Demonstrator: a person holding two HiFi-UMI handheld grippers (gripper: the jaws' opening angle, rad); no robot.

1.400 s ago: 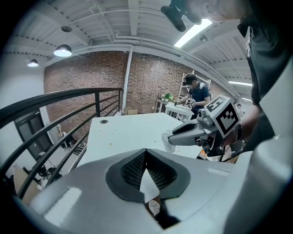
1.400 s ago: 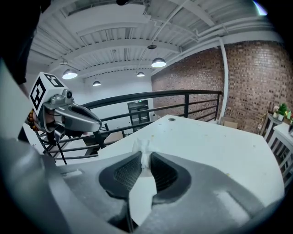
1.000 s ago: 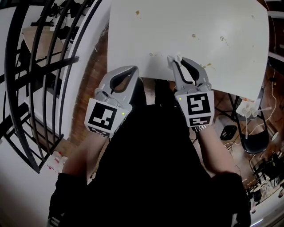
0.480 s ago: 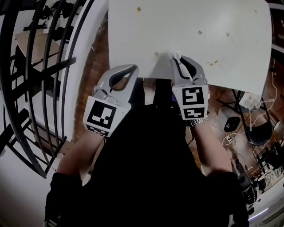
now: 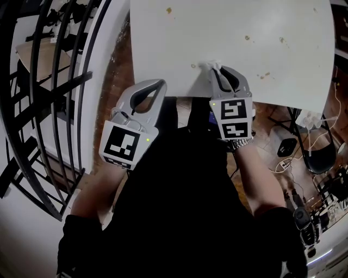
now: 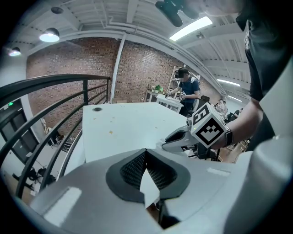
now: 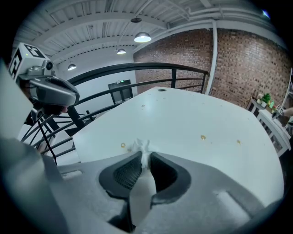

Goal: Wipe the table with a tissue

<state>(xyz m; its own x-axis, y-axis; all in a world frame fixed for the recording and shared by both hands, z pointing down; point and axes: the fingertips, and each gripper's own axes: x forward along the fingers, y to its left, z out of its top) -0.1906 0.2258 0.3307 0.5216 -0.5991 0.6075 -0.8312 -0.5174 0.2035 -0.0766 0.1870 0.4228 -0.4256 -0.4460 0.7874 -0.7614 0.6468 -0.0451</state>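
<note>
While the right hand-held gripper [image 5: 217,70] sits at the near edge of the white counter [image 5: 261,16], its jaws are clamped on a small wad of white tissue [image 7: 139,145] – the crumpled end pokes out past the jaw tips and rests against the counter top just inside that edge. A small brownish ring mark [image 7: 122,145] lies on the surface just to the left of the tissue, and a few more brownish spots [image 5: 247,38] are scattered farther across the counter, toward its far and right parts. The left hand-held gripper [image 5: 161,83] hangs off the counter, near its near-left corner and just short of the edge, with its jaws together and nothing between them. Both are held close in front of the person's dark-clothed body [image 5: 179,206], the two well apart from each other. A black metal railing [image 5: 49,81] curves along the left side of the scene – beside it, wooden floor [image 5: 117,70] shows between railing and counter.
</note>
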